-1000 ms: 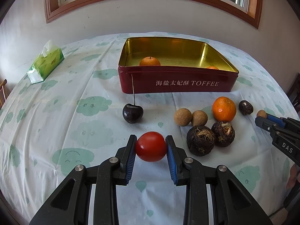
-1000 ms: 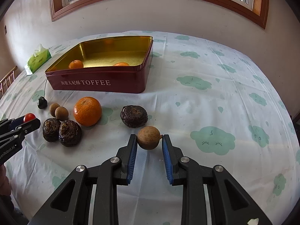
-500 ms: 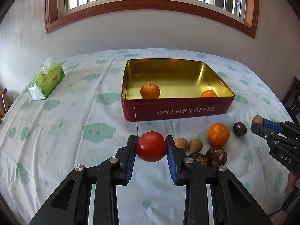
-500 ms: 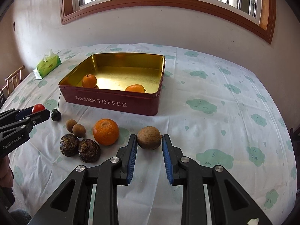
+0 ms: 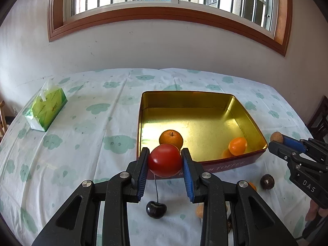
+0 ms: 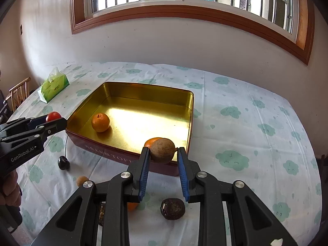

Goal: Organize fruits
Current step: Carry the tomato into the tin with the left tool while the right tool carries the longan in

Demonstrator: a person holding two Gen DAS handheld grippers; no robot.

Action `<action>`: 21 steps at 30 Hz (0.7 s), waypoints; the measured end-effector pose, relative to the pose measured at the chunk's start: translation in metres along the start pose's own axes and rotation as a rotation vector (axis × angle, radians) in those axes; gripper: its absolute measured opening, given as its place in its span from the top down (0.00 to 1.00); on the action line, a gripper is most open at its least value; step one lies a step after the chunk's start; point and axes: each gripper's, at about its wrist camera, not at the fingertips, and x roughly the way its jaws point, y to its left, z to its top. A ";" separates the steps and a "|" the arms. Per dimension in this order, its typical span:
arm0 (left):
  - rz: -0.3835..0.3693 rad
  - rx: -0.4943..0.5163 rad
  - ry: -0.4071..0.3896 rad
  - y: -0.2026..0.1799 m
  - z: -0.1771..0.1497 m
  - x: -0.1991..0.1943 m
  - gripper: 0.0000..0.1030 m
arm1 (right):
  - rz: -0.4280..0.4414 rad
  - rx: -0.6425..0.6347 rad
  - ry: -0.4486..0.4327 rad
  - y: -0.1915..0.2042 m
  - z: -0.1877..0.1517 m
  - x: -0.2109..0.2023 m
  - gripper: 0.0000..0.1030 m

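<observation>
Fruits are split between the open red toffee tin and the cloud-print tablecloth around it. Inside the gold-lined tin lie two oranges: one near the front left, another in the front right corner. The left gripper is clamped on a red tomato, its blue-padded fingers pressed against both sides, and it hangs above the cloth just in front of the tin's near wall. The right gripper holds a brown round fruit between its pads in the same way, over the tin's near right corner (in the left wrist view it shows at the right edge, beside the tin's right side). On the cloth in front of the tin lie a dark cherry with a long upright stem, a dark brown wrinkled fruit, a small tan fruit, and an orange mostly hidden behind the right gripper's body. A green tissue pack sits well apart from the tin on the left part of the table.
</observation>
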 end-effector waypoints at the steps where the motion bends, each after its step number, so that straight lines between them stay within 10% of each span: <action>1: 0.001 0.002 0.005 -0.001 0.002 0.003 0.69 | 0.002 -0.002 0.002 0.001 0.003 0.004 0.76; 21: 0.023 0.006 0.089 -0.001 0.009 0.054 0.69 | 0.040 0.002 0.091 0.008 0.010 0.058 0.76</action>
